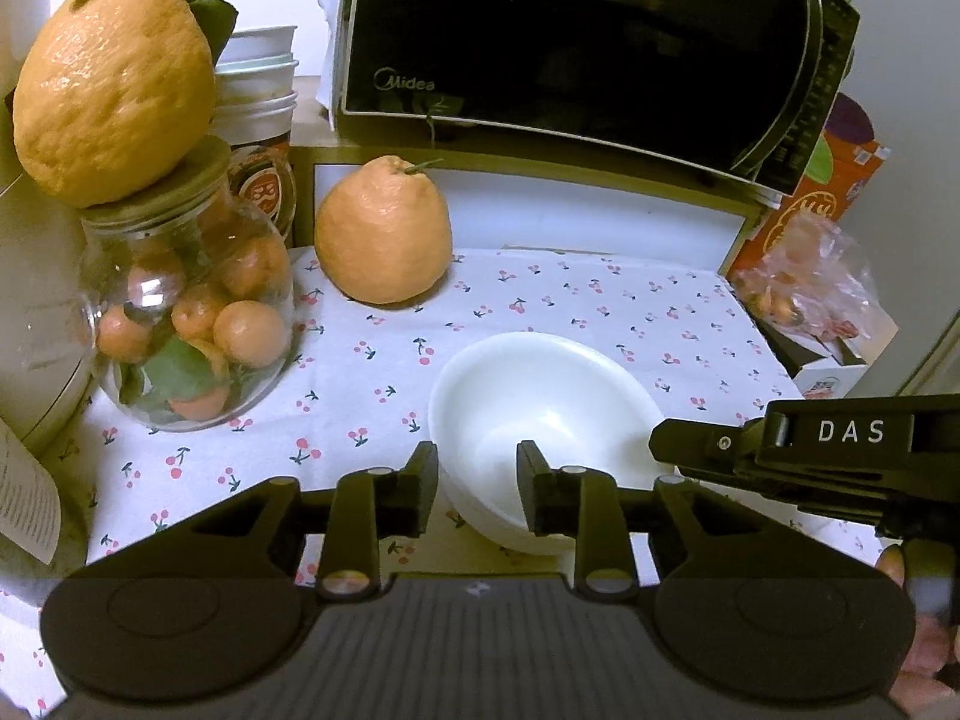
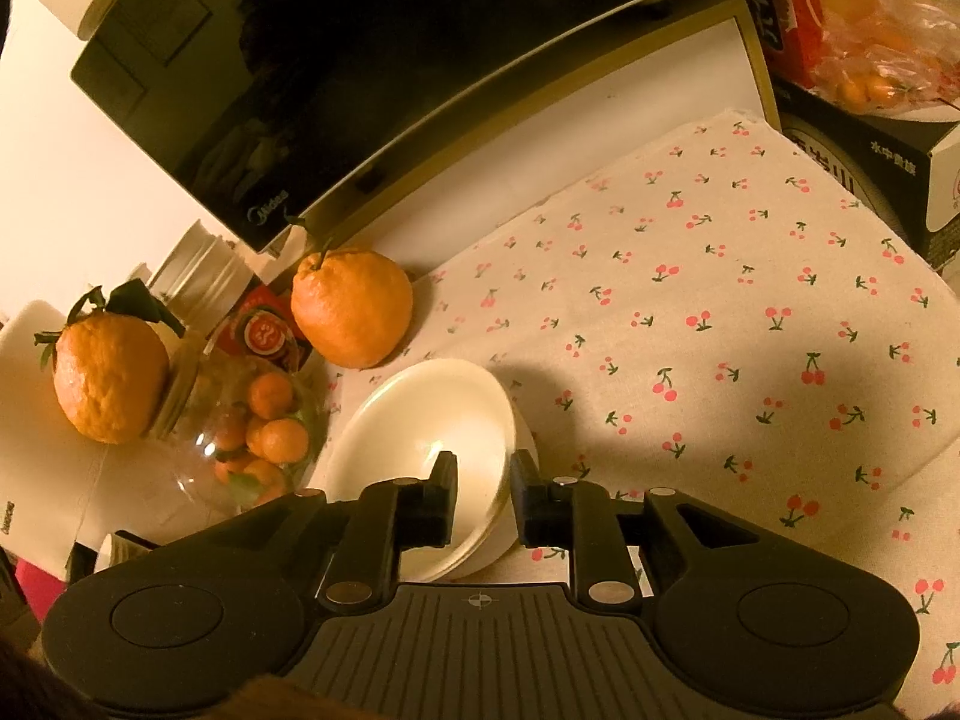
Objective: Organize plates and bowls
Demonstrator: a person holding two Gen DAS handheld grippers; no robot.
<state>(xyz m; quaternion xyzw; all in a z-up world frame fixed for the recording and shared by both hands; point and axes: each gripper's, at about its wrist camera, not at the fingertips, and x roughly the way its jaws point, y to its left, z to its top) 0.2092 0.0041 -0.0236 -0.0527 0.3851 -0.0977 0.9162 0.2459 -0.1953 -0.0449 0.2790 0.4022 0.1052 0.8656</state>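
White bowl [image 1: 540,420] sits on the cherry-print cloth [image 1: 600,300], in front of the loose orange [image 1: 384,231] and to the right of the glass jar of small oranges [image 1: 192,324]; I take that loose orange as the landmark throughout.

From the left wrist view, the left gripper [image 1: 477,489] straddles the bowl's near-left rim with its jaws parted, one finger outside the wall and one inside. Neither pad looks pressed on the rim, so I judge it released. The right gripper [image 1: 666,441] reaches in from the right to the bowl's right rim; its jaw gap cannot be read here. The microwave [image 1: 570,42] stands well behind the orange.

From the right wrist view, the bowl [image 2: 432,420] lies just in front of the orange [image 2: 351,306], apart from it, and looks like the top of a nested stack, with a second rim showing beneath. The right gripper [image 2: 483,495] has its jaws slightly parted either side of the near rim, not visibly pinching.

The step looks like letting go after setting the bowl down. To do it well, widen both jaws enough to clear the rim, then draw back along the fingers' line, not sideways, so the stack is not dragged toward the orange or jar.
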